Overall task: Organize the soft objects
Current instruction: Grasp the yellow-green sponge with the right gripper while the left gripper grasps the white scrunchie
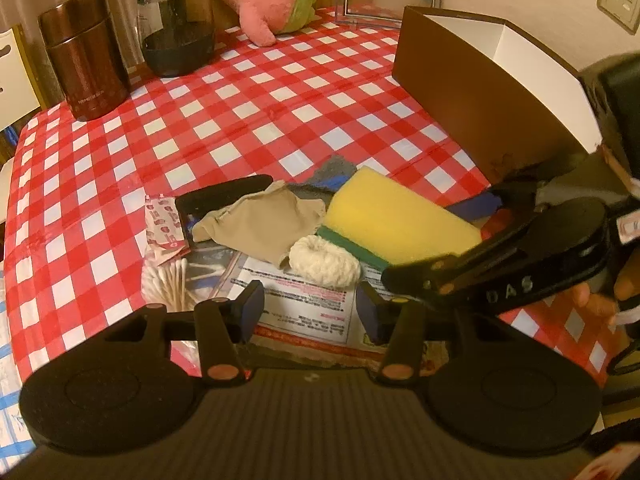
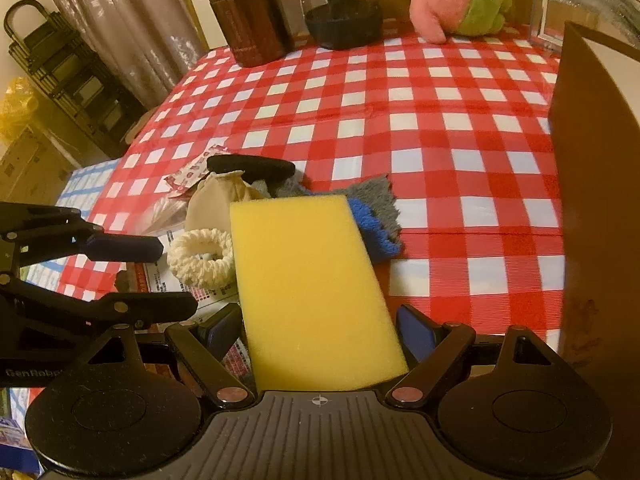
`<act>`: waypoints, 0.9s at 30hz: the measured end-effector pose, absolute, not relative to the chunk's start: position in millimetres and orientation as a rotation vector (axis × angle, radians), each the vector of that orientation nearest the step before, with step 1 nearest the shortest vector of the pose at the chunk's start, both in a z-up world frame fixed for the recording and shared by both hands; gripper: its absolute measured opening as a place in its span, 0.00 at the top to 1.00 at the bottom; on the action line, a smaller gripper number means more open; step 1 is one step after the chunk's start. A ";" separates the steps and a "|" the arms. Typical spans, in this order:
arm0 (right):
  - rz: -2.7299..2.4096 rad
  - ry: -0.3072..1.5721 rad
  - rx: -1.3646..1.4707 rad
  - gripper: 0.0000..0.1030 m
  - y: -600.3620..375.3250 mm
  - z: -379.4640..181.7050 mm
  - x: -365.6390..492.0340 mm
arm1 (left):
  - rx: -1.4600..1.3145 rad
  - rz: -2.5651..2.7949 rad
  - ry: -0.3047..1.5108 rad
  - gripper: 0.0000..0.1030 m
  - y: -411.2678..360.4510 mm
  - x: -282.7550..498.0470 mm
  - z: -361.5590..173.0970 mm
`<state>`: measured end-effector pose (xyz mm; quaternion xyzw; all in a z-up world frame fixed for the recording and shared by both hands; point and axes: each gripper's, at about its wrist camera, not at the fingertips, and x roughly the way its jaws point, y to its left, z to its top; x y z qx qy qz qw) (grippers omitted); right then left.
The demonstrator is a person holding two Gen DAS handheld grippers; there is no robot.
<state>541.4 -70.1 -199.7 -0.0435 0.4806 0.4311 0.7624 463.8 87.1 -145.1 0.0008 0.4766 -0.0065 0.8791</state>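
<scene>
**Sponge framed by the right tool, with a crowded pile beside it**

The yellow sponge lies at the near edge of a heap of soft things on the checked desk, partly over a printed leaflet. The right tool stands spread wide, one pad either side of the sponge's near end, and neither pad appears to press it yet. The left tool is spread partway with nothing between its fingers, hovering over the leaflet just short of the white knitted scrunchie and the beige cloth.

The main risk is a poor bite on the sponge: foam gives, so a shallow pinch at its end could let it sag, twist or slip out on the way to the brown box. The blue and grey fluffy cloth lies under the sponge's far corner and could be dragged along. The scrunchie touches the sponge's side and may be shoved or caught. The two tools sit near each other and could collide. The left tool, if it dips too low, may pinch the leaflet or nudge the cotton swabs instead of a soft item.
</scene>
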 end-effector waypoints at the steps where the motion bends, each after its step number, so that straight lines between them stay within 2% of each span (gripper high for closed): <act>1: 0.944 1.048 -0.097 0.21 -69.8 -201.1 540.9 | 0.004 -0.012 0.996 0.54 87.4 464.5 -145.0; 2: 0.950 1.043 -0.099 0.26 -69.7 -201.9 540.2 | 0.009 -0.009 0.994 0.54 87.4 464.7 -144.3; 7: 0.957 0.993 -0.111 0.30 -74.4 -196.6 530.1 | 0.031 -0.028 0.981 0.54 82.9 461.0 -139.1; 18: 0.918 0.998 -0.058 0.30 -95.7 -185.5 527.0 | 0.102 -0.086 0.965 0.54 69.5 469.2 -145.8; 27: 0.739 1.098 0.033 0.30 -116.7 -184.2 529.2 | 0.146 -0.142 0.951 0.54 59.0 479.3 -144.7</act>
